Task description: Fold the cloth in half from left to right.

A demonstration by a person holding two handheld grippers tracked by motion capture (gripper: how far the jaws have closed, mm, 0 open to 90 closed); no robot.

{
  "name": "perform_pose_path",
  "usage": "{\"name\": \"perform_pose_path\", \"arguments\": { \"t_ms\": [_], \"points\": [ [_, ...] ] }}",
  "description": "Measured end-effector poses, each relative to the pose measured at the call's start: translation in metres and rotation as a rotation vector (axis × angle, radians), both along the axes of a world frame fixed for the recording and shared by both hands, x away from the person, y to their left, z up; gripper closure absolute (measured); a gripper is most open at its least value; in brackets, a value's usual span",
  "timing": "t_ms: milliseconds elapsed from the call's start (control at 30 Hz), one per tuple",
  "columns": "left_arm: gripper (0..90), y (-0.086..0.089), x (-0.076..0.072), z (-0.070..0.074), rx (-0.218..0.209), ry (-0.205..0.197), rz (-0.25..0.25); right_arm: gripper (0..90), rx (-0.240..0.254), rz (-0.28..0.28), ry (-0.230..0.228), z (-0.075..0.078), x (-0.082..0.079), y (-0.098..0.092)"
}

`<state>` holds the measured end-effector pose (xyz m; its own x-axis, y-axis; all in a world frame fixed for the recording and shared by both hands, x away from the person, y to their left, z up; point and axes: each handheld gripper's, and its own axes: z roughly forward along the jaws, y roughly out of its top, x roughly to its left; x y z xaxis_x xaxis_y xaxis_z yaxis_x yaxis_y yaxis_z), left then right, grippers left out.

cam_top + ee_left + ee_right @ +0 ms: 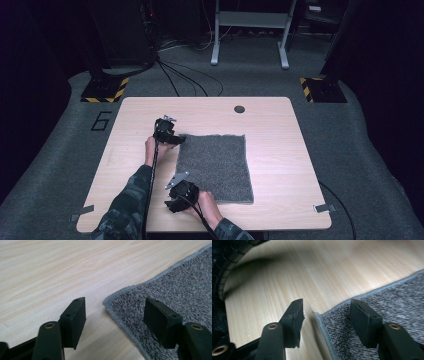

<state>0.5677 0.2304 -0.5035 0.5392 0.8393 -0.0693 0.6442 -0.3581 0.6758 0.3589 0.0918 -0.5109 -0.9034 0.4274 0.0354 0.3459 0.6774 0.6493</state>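
Observation:
A grey carpet mat (215, 167) lies flat on the light wooden table (140, 115), a little right of its middle. My left gripper (179, 139) sits at the mat's far left corner. In the left gripper view its jaws (115, 301) stand apart astride that corner of the mat (180, 290), one pad over bare wood and one over the pile. My right gripper (175, 202) is at the near left corner. In the right gripper view its jaws (327, 302) likewise straddle the mat's edge (397, 297) without pressing on it.
A round cable hole (239, 109) sits near the table's back edge. Tape strips mark the front corners (81, 213) (324, 207). Beyond the table, cables (185, 75) run across the carpeted floor towards a white frame (250, 30).

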Motion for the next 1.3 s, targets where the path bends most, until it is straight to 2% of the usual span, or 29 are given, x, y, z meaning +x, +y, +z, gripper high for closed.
{"name": "perform_pose_path", "arguments": {
  "t_ms": [33,67,100,167,233,333,367,400,433,467,500,533,567,667,700,733,900,967,1000,1033,1100,1167,1200,1300],
  "points": [
    [37.7,0.0,0.001,0.0,0.003,0.001,-0.004,49.0,0.009,-0.012,-0.013,-0.002,-0.001,0.001],
    [39.0,-0.001,0.002,-0.001,-0.002,-0.001,0.002,50.2,-0.005,-0.009,-0.005,-0.001,0.0,0.001],
    [40.2,-0.001,0.003,-0.001,0.015,-0.001,0.0,51.6,-0.011,-0.012,-0.005,-0.001,0.0,0.001],
    [44.7,-0.003,0.004,-0.004,0.017,0.002,-0.008,55.9,-0.002,-0.034,-0.031,-0.002,-0.001,0.002],
    [47.2,-0.005,0.004,-0.006,0.026,0.012,-0.008,58.3,-0.01,-0.032,-0.021,-0.002,-0.001,0.001],
    [52.7,-0.007,0.004,-0.007,0.033,0.001,-0.01,60.1,-0.013,-0.038,-0.03,-0.002,-0.001,0.001],
    [52.7,-0.009,0.003,-0.007,0.052,-0.007,-0.015,61.6,-0.005,-0.048,-0.047,-0.003,-0.001,0.001],
    [55.7,-0.011,0.002,-0.007,0.064,-0.021,-0.018,63.2,-0.01,-0.048,-0.052,-0.003,-0.002,0.001],
    [63.1,-0.012,0.001,-0.007,0.066,-0.03,-0.021,67.0,-0.006,-0.054,-0.065,-0.004,-0.002,0.001],
    [63.1,-0.012,0.0,-0.007,0.065,-0.035,-0.032,67.0,-0.006,-0.054,-0.065,-0.004,-0.002,0.001],
    [70.6,-0.013,-0.002,-0.007,0.062,-0.033,-0.05,71.8,-0.015,-0.056,-0.057,-0.003,-0.003,0.0],
    [73.5,-0.015,-0.003,-0.008,0.06,-0.042,-0.054,74.2,-0.018,-0.063,-0.058,-0.003,-0.004,0.0],
    [77.6,-0.015,-0.004,-0.008,0.059,-0.043,-0.058,76.4,-0.004,-0.072,-0.07,-0.004,-0.005,0.0],
    [85.1,-0.018,-0.005,-0.009,0.05,-0.044,-0.049,82.5,-0.031,-0.073,-0.093,-0.003,-0.008,0.001],
    [86.3,-0.018,-0.005,-0.009,0.05,-0.044,-0.049,82.5,-0.031,-0.073,-0.093,-0.003,-0.008,0.001],
    [87.0,-0.019,-0.005,-0.008,0.063,-0.044,-0.048,84.5,-0.02,-0.095,-0.114,-0.004,-0.01,0.002],
    [88.1,-0.021,-0.006,-0.008,0.062,-0.047,-0.032,85.7,-0.021,-0.097,-0.097,-0.003,-0.012,-0.001],
    [88.2,-0.022,-0.007,-0.005,0.064,-0.043,-0.031,85.7,0.006,-0.101,-0.108,-0.002,-0.014,-0.004],
    [88.2,-0.022,-0.008,-0.001,0.062,-0.051,-0.028,85.8,0.035,-0.112,-0.098,0.003,-0.017,-0.007],
    [88.2,-0.022,-0.008,0.001,0.068,-0.052,-0.03,85.8,0.042,-0.105,-0.117,0.005,-0.017,-0.01],
    [88.2,-0.023,-0.009,0.004,0.067,-0.053,-0.024,85.8,0.059,-0.104,-0.12,0.008,-0.019,-0.011],
    [88.3,-0.023,-0.01,0.01,0.084,-0.058,-0.029,85.8,0.077,-0.11,-0.113,0.014,-0.021,-0.014],
    [88.3,-0.022,-0.011,0.016,0.089,-0.062,-0.025,85.8,0.11,-0.113,-0.122,0.019,-0.022,-0.017],
    [88.3,-0.02,-0.011,0.022,0.087,-0.064,-0.025,85.8,0.131,-0.11,-0.133,0.024,-0.023,-0.018]
  ]
}}
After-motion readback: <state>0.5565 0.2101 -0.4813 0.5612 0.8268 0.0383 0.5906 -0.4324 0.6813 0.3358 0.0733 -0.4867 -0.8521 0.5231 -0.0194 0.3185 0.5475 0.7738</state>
